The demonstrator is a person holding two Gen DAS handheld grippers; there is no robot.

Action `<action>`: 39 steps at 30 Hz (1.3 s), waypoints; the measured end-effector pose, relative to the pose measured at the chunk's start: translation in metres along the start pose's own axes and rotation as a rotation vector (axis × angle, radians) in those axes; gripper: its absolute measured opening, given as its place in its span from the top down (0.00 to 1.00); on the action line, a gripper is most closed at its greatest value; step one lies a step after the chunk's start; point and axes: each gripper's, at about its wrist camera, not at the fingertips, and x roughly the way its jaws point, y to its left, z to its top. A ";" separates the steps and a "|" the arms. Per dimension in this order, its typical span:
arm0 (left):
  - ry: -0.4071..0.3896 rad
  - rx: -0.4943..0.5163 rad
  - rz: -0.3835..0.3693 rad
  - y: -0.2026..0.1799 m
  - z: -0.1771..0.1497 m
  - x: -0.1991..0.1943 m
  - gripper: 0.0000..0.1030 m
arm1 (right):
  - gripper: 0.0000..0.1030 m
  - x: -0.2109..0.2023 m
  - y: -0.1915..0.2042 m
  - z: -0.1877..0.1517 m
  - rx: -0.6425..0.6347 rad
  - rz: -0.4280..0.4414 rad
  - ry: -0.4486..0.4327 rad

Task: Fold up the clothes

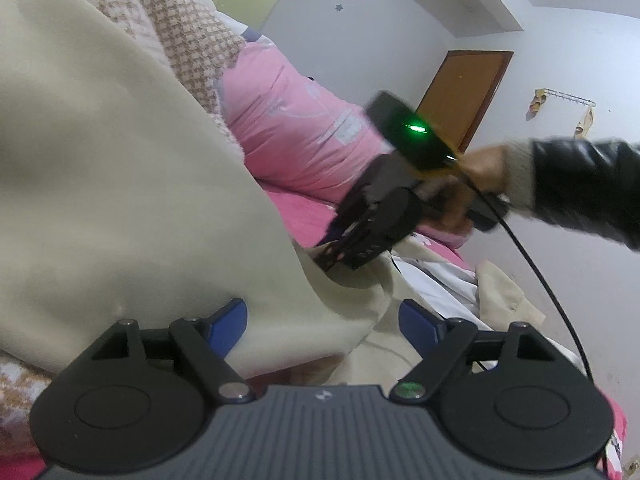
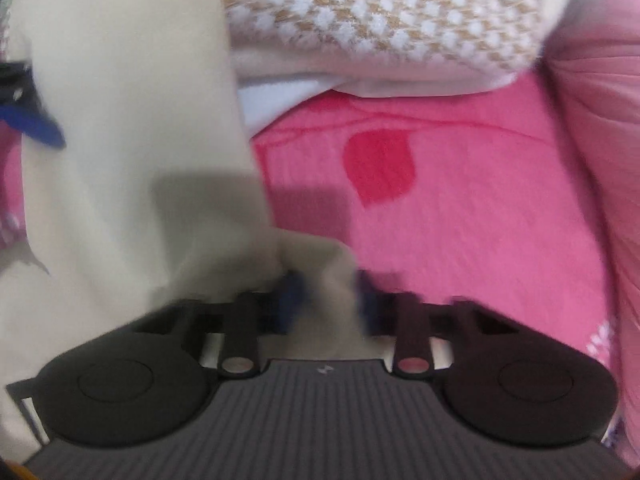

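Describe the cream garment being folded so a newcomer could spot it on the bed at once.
Start at the pink bedsheet. On it, in front of the pink pillow, the cream garment lies draped beside the tan-and-white checked blanket. Unlike that blanket it is plain and smooth, and the right gripper pinches its edge.

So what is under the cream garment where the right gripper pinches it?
Under the cream garment by the right gripper lies a pink bedsheet with a red petal print. How far the sheet runs beneath the cloth is covered; a checked blanket lies beyond.
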 end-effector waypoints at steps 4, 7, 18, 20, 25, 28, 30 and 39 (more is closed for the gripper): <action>-0.008 -0.004 0.012 0.002 0.001 -0.001 0.21 | 0.92 -0.036 0.010 -0.027 0.106 -0.154 -0.225; -0.011 -0.005 0.020 0.003 0.002 0.000 0.23 | 0.92 -0.056 0.006 -0.056 0.269 -0.263 -0.432; -0.019 -0.004 0.035 0.005 0.004 0.003 0.26 | 0.55 0.011 -0.002 -0.096 0.667 -0.294 -0.546; -0.024 -0.005 0.035 0.005 0.003 0.002 0.26 | 0.48 -0.002 -0.011 -0.099 0.740 -0.276 -0.569; -0.051 0.014 0.052 0.001 0.001 -0.004 0.26 | 0.34 -0.064 -0.017 -0.140 0.986 -0.244 -0.754; -0.096 0.040 0.084 -0.004 0.000 -0.010 0.25 | 0.34 -0.108 0.006 -0.189 1.163 -0.233 -0.840; -0.132 0.058 0.111 -0.006 0.000 -0.015 0.25 | 0.34 -0.134 0.035 -0.227 1.278 -0.243 -0.863; -0.212 0.164 0.152 -0.036 0.011 -0.045 0.20 | 0.34 -0.301 0.243 -0.389 1.540 -0.697 -0.831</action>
